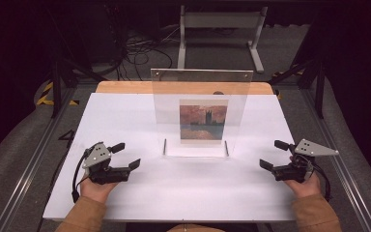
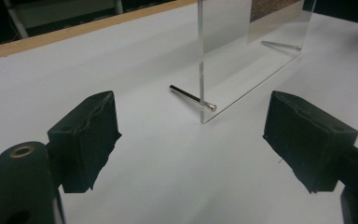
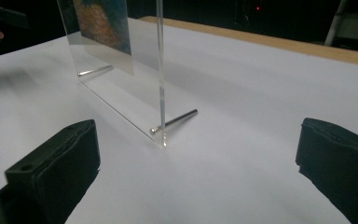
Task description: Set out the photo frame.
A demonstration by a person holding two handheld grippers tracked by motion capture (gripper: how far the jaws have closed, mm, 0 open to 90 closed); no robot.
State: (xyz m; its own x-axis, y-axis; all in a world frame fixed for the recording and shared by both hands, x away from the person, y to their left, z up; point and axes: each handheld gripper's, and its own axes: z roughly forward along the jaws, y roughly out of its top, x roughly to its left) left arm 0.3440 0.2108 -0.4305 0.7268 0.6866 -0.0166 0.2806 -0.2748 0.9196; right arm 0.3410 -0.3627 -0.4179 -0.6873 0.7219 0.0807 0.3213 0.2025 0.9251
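High view: a person sits at a white table point(image 1: 125, 125) holding a two-jaw gripper in each hand, with a clear acrylic picture frame point(image 1: 200, 111) standing upright between and a little ahead of both tools. The frame holds a small painting print point(image 1: 203, 121) of a dark tower against a reddish sky, and stands on thin metal pins point(image 2: 192, 97) that pass through its lower corners. The left gripper point(image 1: 125, 155) rests low on the table, jaws spread wide and holding nothing; the frame's near edge stands ahead of it and slightly toward its right jaw. The right gripper point(image 1: 275, 154) mirrors it, jaws also spread and empty, with the frame's other edge ahead and toward its left jaw. Neither tool touches the frame. This looks like the approach step, both hands poised before any grasp. The next move likely calls for bringing each gripper forward and inward so its jaws straddle a side edge of the thin panel, then closing gently and evenly so the frame does not tip or slide off its pins.
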